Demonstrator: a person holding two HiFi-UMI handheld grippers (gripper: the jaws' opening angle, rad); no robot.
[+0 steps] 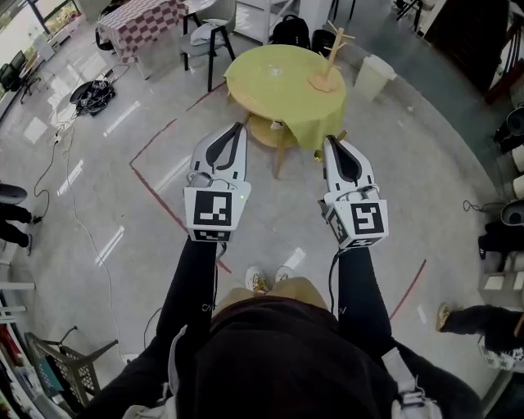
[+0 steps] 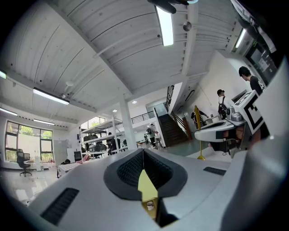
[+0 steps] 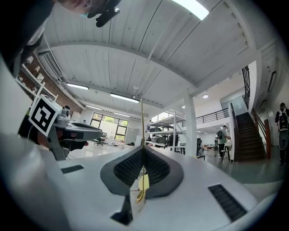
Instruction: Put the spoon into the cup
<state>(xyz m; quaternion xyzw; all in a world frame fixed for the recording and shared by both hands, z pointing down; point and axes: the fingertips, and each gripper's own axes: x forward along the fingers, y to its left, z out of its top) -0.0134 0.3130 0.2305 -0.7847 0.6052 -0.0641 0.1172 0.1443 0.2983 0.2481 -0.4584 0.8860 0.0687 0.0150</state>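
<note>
A round table with a yellow-green cloth [image 1: 282, 90] stands ahead on the floor. A small clear cup [image 1: 274, 72] seems to sit on it, and shows as a tiny pale cup [image 2: 150, 205] in the left gripper view. My right gripper [image 1: 329, 141] [image 3: 142, 153] is held level and shut on a thin gold spoon [image 3: 141, 122]. The spoon lies crosswise in the jaws, and its ends [image 1: 341, 135] stick out on both sides. My left gripper [image 1: 241, 127] [image 2: 143, 155] is level beside it, shut with nothing in it. Both grippers are short of the table.
A wooden branch-shaped rack [image 1: 330, 57] stands on the table's far right. Behind are a white bin [image 1: 374, 76], a chair [image 1: 209, 37], a black backpack [image 1: 291, 31] and a checkered table [image 1: 143, 23]. Red tape lines [image 1: 160, 192] cross the floor. A person's foot [image 1: 463, 319] is at right.
</note>
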